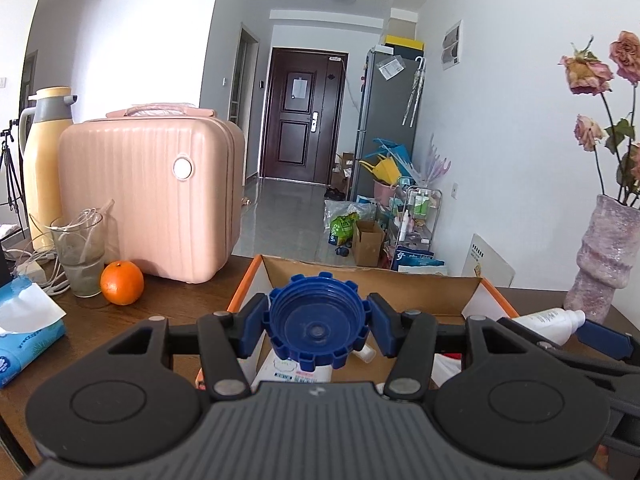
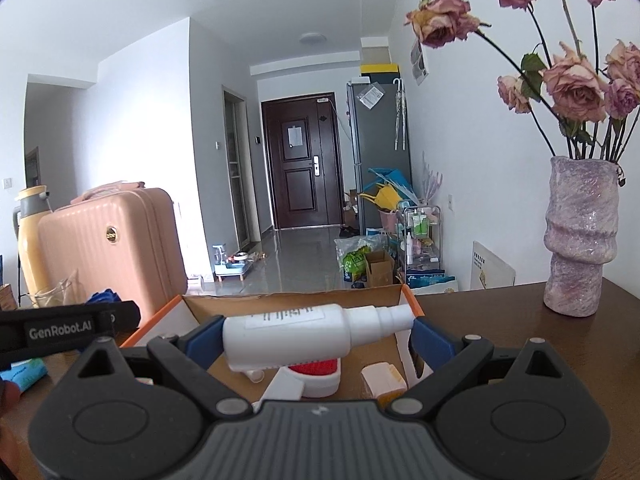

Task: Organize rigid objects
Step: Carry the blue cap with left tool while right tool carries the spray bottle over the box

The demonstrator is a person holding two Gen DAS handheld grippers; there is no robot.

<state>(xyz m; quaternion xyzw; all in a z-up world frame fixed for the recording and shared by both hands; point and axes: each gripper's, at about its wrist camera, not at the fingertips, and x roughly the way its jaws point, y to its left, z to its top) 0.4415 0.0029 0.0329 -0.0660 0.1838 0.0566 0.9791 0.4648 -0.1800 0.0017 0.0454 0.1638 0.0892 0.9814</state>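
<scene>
Dark wooden table (image 1: 168, 304) carries everything. Biggest item: pink hard-shell case (image 1: 148, 196) standing at back left, yellow thermos jug (image 1: 42, 160) behind it at far left. Open cardboard box (image 1: 376, 276) with orange outer sides sits mid-table, straight ahead of both grippers; its floor holds a white container with a red patch (image 2: 316, 376), a small cream box (image 2: 384, 378) and other small white bits, partly hidden. Purple textured vase (image 2: 580, 240) with dried pink roses (image 2: 576, 84) stands on the table right of the box, apart from it. Left gripper (image 1: 318, 322) is clamped on a blue ribbed cap (image 1: 318, 320), both blue pads pressing its sides, hollow side of the cap facing the camera; cap hangs over the near left part of the box, above a white labelled item lying inside. Right gripper (image 2: 318, 334) is clamped on a white plastic bottle (image 2: 304, 336), held crosswise: base against the left pad, nozzle tip against the right pad, pointing right. Bottle hangs over the near edge of the box, above the red-patched container. In the left wrist view the same bottle shows at the right, just beside the box's right wall. Smaller stuff left of the box: cloudy glass (image 1: 80, 252), orange (image 1: 122, 283) just beside it, blue tissue pack (image 1: 28, 332) at the near left edge.
</scene>
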